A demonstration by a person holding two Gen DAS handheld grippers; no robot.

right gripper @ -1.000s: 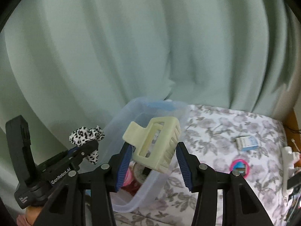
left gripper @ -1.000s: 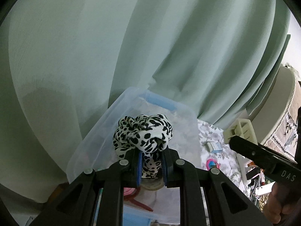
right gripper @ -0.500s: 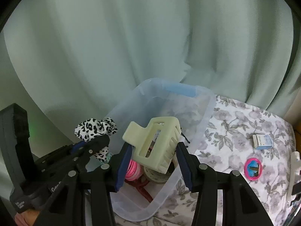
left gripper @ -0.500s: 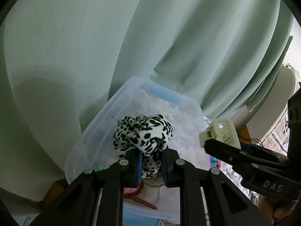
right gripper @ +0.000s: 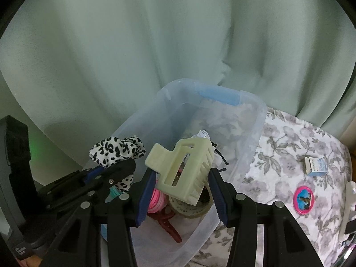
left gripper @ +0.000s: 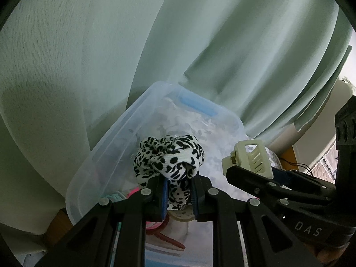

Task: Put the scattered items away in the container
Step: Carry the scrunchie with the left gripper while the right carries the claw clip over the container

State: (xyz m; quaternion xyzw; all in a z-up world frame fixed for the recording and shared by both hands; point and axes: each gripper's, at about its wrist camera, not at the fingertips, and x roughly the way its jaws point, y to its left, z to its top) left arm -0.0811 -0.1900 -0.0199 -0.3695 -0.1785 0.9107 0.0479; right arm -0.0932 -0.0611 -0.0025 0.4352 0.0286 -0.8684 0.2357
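My left gripper (left gripper: pixel 178 184) is shut on a black-and-white spotted scrunchie (left gripper: pixel 169 153) and holds it above the clear plastic container (left gripper: pixel 124 133). My right gripper (right gripper: pixel 181 187) is shut on a cream hair claw clip (right gripper: pixel 182 171) and holds it over the same container (right gripper: pixel 251 138); the clip also shows in the left wrist view (left gripper: pixel 249 158). The scrunchie also shows in the right wrist view (right gripper: pixel 115 149). Inside the container lie a tape roll (right gripper: pixel 189 209), a dark red clip (right gripper: pixel 166 224) and a pink item (right gripper: pixel 155 200).
A pale green curtain (right gripper: pixel 155 44) hangs right behind the container. On the floral cloth (right gripper: pixel 289 155) to the right lie a small blue-and-white box (right gripper: pixel 316 166) and a round pink item (right gripper: pixel 303 200). A white object (right gripper: pixel 349 207) sits at the right edge.
Both grippers have moved forward and lower over the container, each still holding its item. The right gripper with the clip has come close beside the left one.
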